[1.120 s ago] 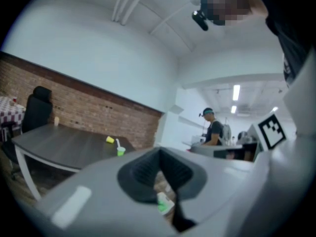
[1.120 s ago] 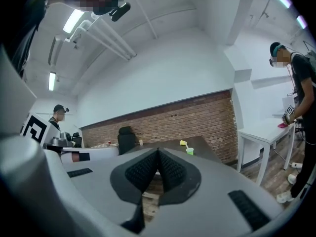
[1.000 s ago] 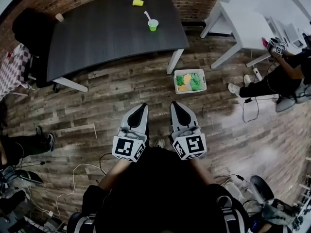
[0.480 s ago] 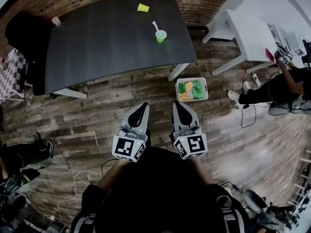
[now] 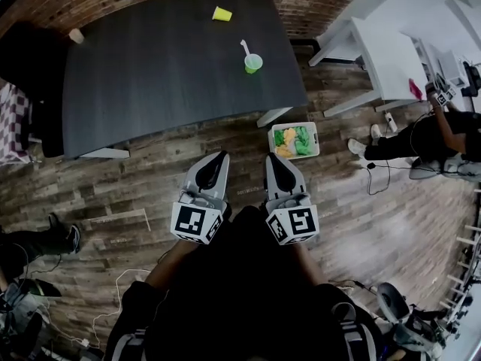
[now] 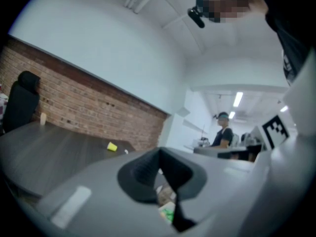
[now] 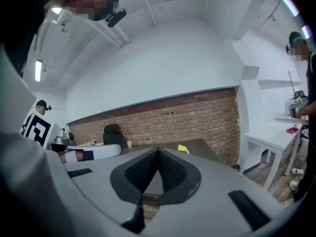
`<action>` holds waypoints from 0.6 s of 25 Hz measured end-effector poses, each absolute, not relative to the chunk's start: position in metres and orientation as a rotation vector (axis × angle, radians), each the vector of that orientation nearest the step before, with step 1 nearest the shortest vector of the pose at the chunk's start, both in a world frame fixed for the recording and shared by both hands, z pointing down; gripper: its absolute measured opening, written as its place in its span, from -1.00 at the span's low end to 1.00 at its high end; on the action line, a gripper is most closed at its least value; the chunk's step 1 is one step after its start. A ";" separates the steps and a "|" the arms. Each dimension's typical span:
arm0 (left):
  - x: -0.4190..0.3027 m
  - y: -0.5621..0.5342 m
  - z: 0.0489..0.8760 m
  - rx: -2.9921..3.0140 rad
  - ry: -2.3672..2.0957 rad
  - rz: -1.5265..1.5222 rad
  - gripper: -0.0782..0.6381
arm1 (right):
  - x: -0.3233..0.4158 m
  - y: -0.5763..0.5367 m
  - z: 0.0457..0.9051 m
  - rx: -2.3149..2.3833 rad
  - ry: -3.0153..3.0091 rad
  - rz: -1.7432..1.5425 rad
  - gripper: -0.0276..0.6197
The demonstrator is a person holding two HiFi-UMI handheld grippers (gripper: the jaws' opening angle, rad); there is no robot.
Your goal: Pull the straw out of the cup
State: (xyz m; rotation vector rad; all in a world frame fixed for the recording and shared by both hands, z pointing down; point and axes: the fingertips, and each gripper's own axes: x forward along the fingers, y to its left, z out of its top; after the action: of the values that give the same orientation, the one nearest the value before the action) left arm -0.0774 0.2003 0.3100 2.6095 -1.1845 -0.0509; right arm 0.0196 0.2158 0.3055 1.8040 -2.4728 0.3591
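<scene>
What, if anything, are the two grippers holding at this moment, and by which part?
Nothing is held. The left gripper and the right gripper are both shut and empty; the straw stands untouched in the green cup.

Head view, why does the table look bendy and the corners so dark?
Head view: a wide-angle lens bows the table edges and darkens the corners, yet the green cup looks sharp. Left gripper view: the left hand-held gripper is blurry up close, and the ceiling lights glare white.
</scene>
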 end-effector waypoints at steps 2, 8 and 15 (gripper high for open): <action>-0.079 0.193 0.311 2.602 -1.177 -0.056 -0.77 | 0.017 0.209 0.307 1.807 -2.464 0.362 -0.90; -0.074 0.166 0.317 2.580 -1.173 -0.036 -0.77 | 0.023 0.178 0.310 1.805 -2.472 0.382 -0.90; -0.056 0.126 0.312 2.577 -1.246 -0.028 -0.77 | 0.041 0.133 0.313 1.745 -2.527 0.388 -0.90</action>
State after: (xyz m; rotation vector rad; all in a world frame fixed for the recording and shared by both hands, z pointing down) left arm -0.0560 0.1263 0.3119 2.5766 -1.2458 -0.0282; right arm 0.0413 0.1334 0.3135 1.7453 -2.5271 0.3881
